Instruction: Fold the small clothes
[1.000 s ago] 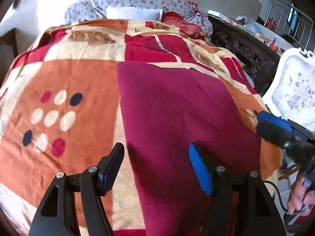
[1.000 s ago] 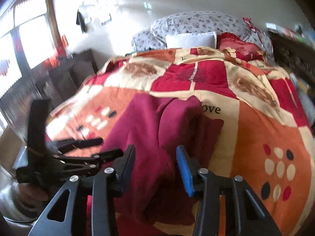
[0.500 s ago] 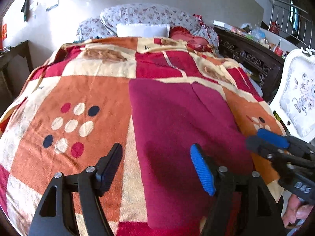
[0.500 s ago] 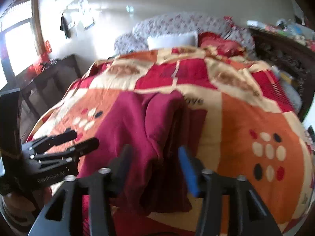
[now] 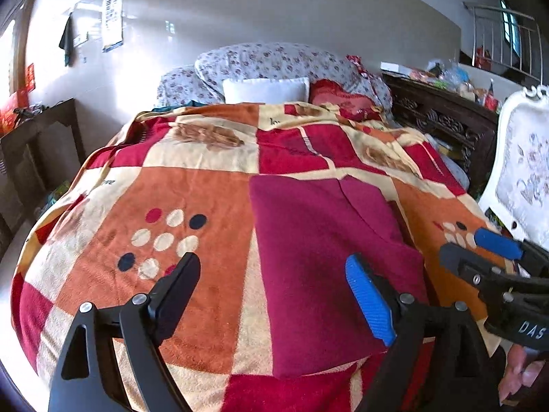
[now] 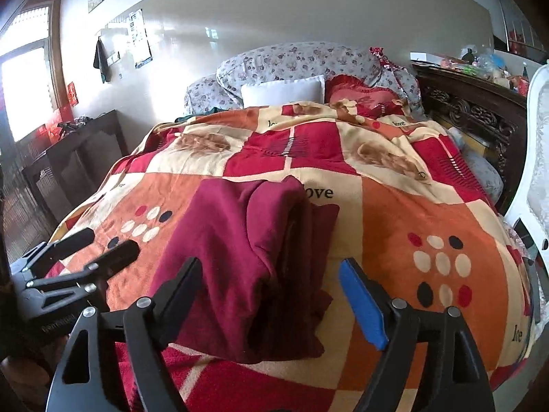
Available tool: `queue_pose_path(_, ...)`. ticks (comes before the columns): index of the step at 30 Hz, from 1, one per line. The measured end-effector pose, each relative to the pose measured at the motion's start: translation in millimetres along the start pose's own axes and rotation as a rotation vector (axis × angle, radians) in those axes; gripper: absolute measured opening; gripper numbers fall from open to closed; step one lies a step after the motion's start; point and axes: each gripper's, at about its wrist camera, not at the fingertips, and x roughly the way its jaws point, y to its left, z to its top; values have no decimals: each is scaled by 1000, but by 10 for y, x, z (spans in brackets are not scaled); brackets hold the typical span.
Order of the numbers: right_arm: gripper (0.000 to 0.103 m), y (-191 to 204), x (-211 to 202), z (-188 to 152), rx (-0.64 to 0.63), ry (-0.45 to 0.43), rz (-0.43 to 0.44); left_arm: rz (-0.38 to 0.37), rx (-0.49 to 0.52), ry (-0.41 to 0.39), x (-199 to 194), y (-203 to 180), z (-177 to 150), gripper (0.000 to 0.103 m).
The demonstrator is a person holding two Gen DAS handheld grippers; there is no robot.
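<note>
A dark red garment (image 5: 322, 254) lies folded in a long rectangle on the patchwork blanket (image 5: 178, 192) of the bed. In the right wrist view the garment (image 6: 240, 261) shows a raised fold along its right side. My left gripper (image 5: 274, 295) is open and empty, held above the near end of the garment. My right gripper (image 6: 271, 295) is open and empty, also above the garment's near end. Each gripper shows at the edge of the other's view: the right gripper (image 5: 480, 250) and the left gripper (image 6: 103, 247).
Floral pillows (image 5: 274, 65), a white pillow (image 5: 266, 89) and a red cushion (image 5: 339, 98) lie at the head of the bed. A dark carved cabinet (image 5: 442, 116) and a white chair (image 5: 525, 168) stand on the right. A dark table (image 6: 75, 158) stands on the left.
Both grippers have drawn back and risen away from the garment, so more of the bed shows. The garment lies still. Both stay open.
</note>
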Motion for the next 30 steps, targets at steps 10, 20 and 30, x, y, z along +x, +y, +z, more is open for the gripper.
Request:
queue_pose_path(10,91,-7,3,1,13,-6,-3,24,-4,-9,-16,21,6,86)
queue_pose_path(20,92,28,60,-14,5,10,-6,34,-5,-8,5,17,-8,86)
queue_pose_path(30,93,38,99,-44,4,25,-8,41,-2,-1,53,28,-35,86)
